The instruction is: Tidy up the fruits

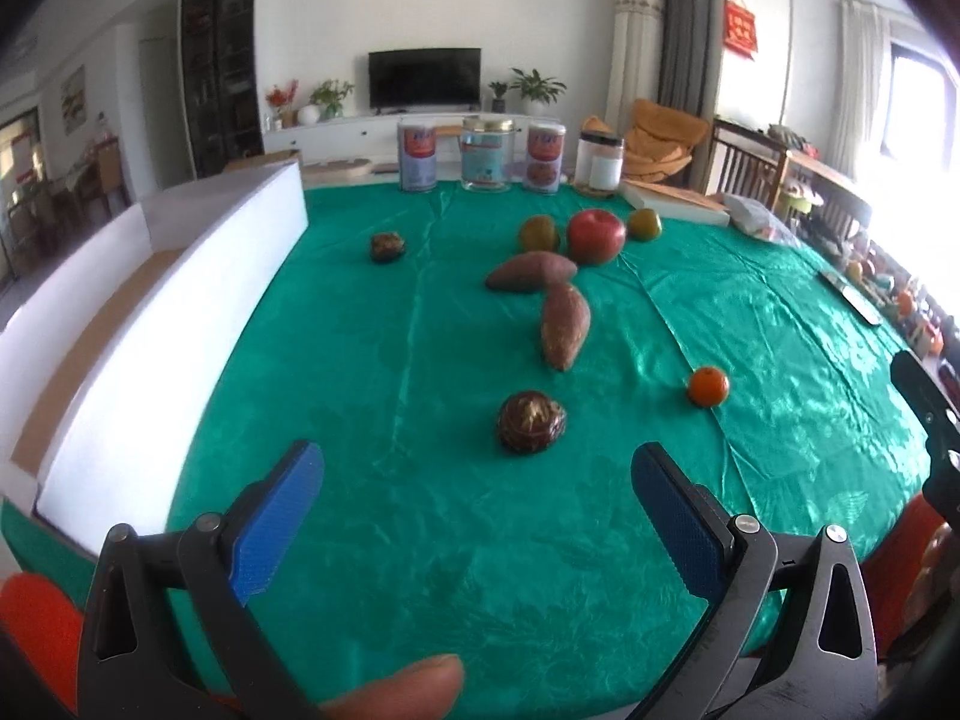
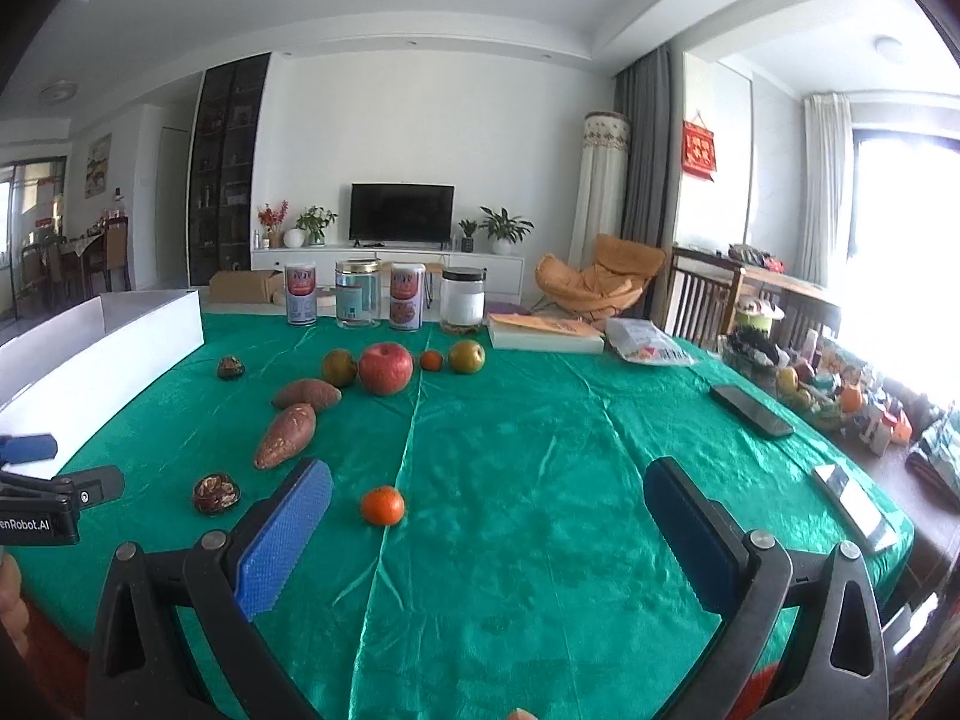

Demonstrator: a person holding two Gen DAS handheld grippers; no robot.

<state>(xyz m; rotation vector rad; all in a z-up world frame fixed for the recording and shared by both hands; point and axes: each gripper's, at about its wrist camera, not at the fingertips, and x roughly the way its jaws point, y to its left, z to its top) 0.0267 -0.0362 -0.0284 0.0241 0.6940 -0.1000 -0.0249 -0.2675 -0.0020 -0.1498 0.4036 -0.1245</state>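
On the green tablecloth [image 1: 420,540] lie a red apple [image 1: 596,235], two sweet potatoes [image 1: 530,272] [image 1: 565,325], two greenish pears [image 1: 539,233] [image 1: 644,224], a small orange [image 1: 708,386] and two dark brown fruits [image 1: 531,422] [image 1: 387,246]. My left gripper [image 1: 477,510] is open and empty, just short of the near brown fruit. My right gripper [image 2: 489,531] is open and empty; the near orange [image 2: 382,504] sits just ahead of its left finger. A second small orange [image 2: 431,360] lies between the apple [image 2: 385,368] and a pear [image 2: 467,356].
A long white box [image 1: 180,300] stands open along the table's left side. Several cans and jars [image 1: 487,154] line the far edge, with a book [image 2: 543,333] and a bag [image 2: 645,345]. A phone [image 2: 751,410] and clutter lie on the right.
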